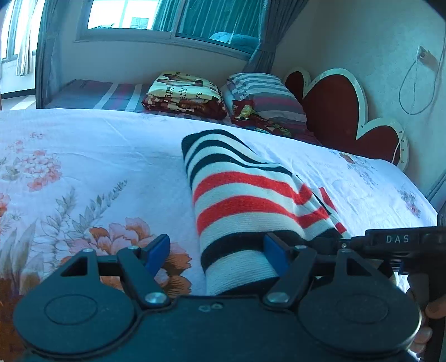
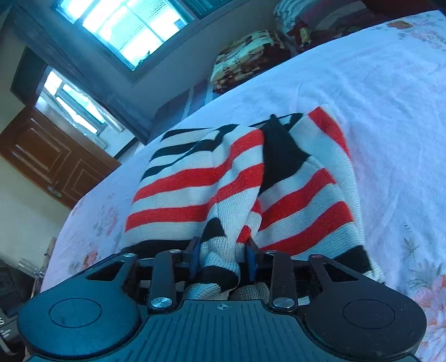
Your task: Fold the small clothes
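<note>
Knit striped garment in red, white and black [image 2: 239, 183] sits mid-frame on the floral white bedsheet [image 1: 83, 156], partly folded. Our right gripper [image 2: 223, 257] pinches its hem, our left gripper [image 1: 216, 250] gapes wide; more folds left, we reckon.

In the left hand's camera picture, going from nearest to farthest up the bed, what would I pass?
Left gripper with its jaws apart → striped knitted garment → white floral bedsheet → folded printed blanket → window.
</note>
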`<action>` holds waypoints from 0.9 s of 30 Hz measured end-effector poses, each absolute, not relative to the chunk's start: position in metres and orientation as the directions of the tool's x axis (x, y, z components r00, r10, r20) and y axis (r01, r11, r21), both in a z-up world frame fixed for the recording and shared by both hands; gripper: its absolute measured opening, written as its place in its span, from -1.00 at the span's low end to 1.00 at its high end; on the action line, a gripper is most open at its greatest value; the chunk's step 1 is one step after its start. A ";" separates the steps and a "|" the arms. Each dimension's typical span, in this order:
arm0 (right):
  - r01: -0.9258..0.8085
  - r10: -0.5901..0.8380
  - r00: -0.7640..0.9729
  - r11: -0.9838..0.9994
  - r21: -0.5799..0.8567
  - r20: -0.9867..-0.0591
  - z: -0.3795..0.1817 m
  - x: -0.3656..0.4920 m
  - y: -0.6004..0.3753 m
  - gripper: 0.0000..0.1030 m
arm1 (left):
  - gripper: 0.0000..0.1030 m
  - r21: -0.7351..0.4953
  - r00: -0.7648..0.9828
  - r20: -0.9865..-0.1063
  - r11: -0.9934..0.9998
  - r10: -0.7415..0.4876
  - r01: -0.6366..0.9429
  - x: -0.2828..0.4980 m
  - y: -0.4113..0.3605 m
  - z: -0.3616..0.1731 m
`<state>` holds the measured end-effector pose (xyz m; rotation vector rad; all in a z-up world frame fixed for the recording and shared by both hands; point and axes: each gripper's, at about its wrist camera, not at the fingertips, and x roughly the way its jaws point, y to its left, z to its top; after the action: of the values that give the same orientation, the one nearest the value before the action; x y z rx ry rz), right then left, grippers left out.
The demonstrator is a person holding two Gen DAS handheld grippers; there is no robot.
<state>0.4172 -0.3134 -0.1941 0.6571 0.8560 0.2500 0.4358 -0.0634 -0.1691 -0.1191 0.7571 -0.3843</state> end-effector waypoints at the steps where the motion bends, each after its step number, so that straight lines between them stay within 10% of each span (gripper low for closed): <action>1: 0.039 0.447 0.653 0.787 0.616 -0.611 -0.192 0.417 -0.311 -0.58 | 0.42 -0.242 0.661 -0.646 0.924 -0.381 0.297 0.436 -0.065 -0.169; 27: 0.131 0.246 0.714 0.873 0.470 -0.655 -0.178 0.334 -0.359 -0.35 | 0.45 -0.197 0.603 -0.671 0.888 -0.431 0.416 0.417 -0.106 -0.170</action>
<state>0.3337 -0.3588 -0.1777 0.5191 0.7819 0.0666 0.4174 -0.1055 -0.1702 -0.0213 0.7831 -0.4905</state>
